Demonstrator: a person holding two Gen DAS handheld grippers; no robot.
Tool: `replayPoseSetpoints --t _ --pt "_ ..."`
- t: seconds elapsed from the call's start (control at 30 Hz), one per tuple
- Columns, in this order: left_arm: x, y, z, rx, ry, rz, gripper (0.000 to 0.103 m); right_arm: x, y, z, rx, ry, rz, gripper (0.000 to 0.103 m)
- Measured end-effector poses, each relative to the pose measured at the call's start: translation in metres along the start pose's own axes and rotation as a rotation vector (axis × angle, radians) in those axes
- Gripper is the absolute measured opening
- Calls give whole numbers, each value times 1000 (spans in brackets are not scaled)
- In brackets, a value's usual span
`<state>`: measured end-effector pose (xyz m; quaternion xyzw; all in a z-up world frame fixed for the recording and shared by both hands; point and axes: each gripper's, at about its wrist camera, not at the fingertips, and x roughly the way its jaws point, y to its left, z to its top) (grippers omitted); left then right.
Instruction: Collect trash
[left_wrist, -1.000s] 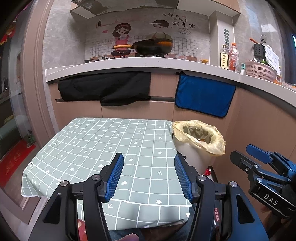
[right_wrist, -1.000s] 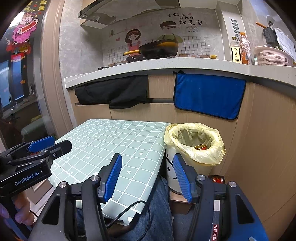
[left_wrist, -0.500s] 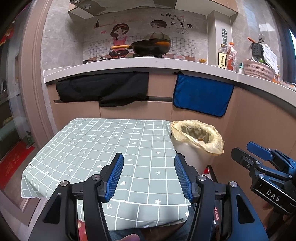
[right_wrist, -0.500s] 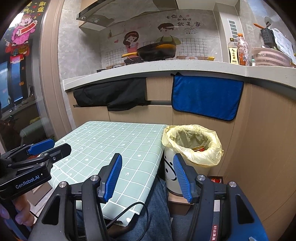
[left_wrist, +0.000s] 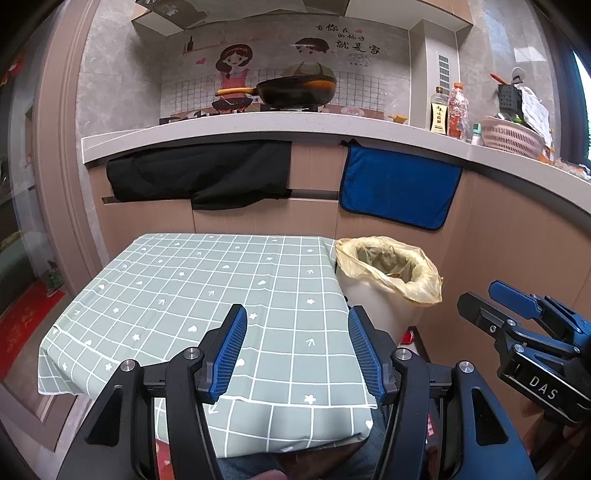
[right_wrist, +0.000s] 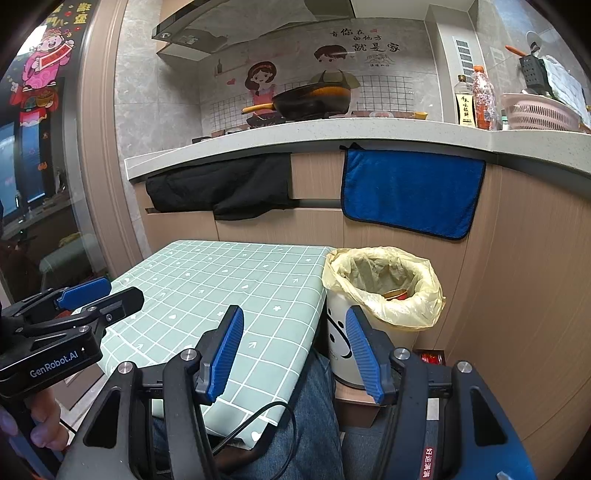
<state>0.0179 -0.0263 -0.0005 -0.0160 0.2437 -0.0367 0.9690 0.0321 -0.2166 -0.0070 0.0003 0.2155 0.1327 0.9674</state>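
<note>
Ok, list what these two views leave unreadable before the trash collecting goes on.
- Trash bin contents: both views, the yellow liner hides all but an orange scrap.
- Red item beside the bin's base: right view, blocked by the right gripper.
- Bottle label: left view, too small.

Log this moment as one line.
left gripper: open, empty | right gripper: open, empty | table: no trash seen | bin: lined, right of table, holds trash
</note>
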Motion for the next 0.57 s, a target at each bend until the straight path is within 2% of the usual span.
replayPoseSetpoints --t 0.57 --pt "9 1 0 8 13 -15 58 -1 0 -4 3 5 -14 55"
